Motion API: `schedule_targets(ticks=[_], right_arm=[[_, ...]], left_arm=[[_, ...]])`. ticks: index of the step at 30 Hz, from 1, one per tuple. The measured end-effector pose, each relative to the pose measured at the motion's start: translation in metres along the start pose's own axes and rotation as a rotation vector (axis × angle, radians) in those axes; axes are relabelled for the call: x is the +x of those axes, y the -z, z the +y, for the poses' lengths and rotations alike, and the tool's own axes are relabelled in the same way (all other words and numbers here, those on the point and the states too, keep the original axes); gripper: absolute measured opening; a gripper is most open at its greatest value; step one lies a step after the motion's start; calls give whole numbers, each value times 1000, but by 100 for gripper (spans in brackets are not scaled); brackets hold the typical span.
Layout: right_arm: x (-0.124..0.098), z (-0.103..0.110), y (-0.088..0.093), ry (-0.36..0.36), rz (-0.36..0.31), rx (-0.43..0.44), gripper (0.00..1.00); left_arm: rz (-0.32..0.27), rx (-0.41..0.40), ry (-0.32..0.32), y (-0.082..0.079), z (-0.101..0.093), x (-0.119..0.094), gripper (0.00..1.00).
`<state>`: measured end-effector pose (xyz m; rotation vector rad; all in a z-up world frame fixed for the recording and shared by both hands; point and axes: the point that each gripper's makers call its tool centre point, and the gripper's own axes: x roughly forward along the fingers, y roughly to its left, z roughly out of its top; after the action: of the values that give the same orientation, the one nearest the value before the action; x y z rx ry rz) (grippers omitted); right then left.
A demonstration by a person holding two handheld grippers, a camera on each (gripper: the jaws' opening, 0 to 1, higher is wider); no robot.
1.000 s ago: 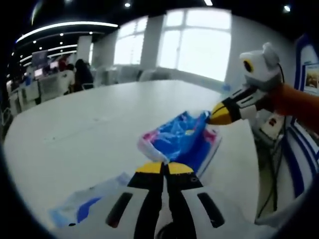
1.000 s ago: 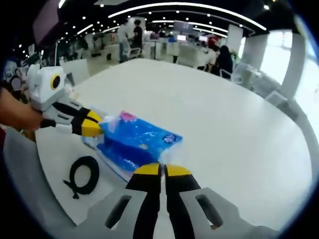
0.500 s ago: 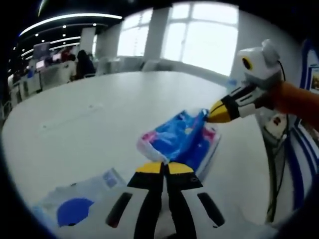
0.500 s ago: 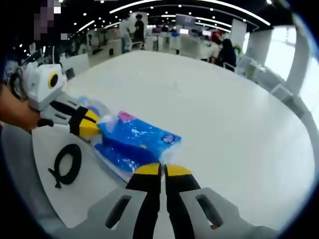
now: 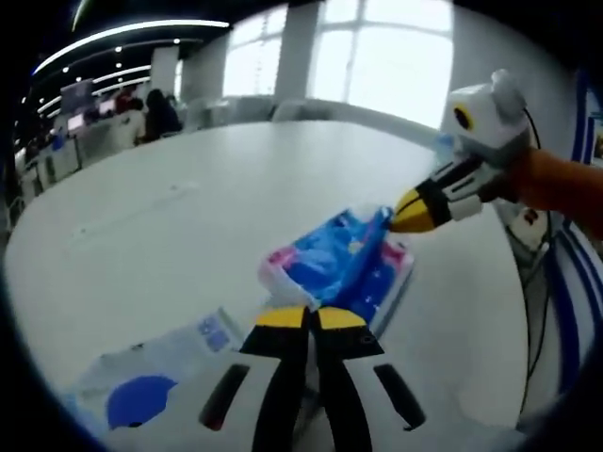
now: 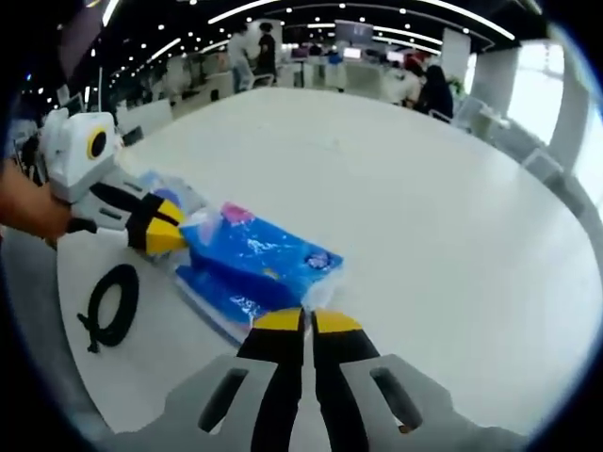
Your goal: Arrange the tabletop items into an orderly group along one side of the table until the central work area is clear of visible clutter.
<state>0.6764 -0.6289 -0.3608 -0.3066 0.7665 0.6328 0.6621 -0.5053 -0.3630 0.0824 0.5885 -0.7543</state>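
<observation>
Both claws pinch opposite ends of the soft blue-and-pink plastic tissue pack (image 5: 341, 264), just above the white surface (image 5: 170, 235): left claw (image 5: 308, 317), right claw (image 6: 307, 320). Light, crinkly, slippery film, so the end seams look safest.

This is a large open-plan office. The broad white counter (image 6: 443, 226) stands in a wide hall; beyond its far edge are rows of desks with monitors (image 6: 353, 30) and people seated or standing, under curved strips of ceiling lights (image 6: 358, 9). Tall bright windows (image 5: 396, 56) rise behind it.
</observation>
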Motion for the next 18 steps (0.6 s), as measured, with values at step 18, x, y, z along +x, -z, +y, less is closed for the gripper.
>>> schedule_targets(ticks=[18], right_arm=[[4, 0, 12, -2, 18, 28, 5]], left_arm=[[26, 24, 3, 9, -2, 7, 1]])
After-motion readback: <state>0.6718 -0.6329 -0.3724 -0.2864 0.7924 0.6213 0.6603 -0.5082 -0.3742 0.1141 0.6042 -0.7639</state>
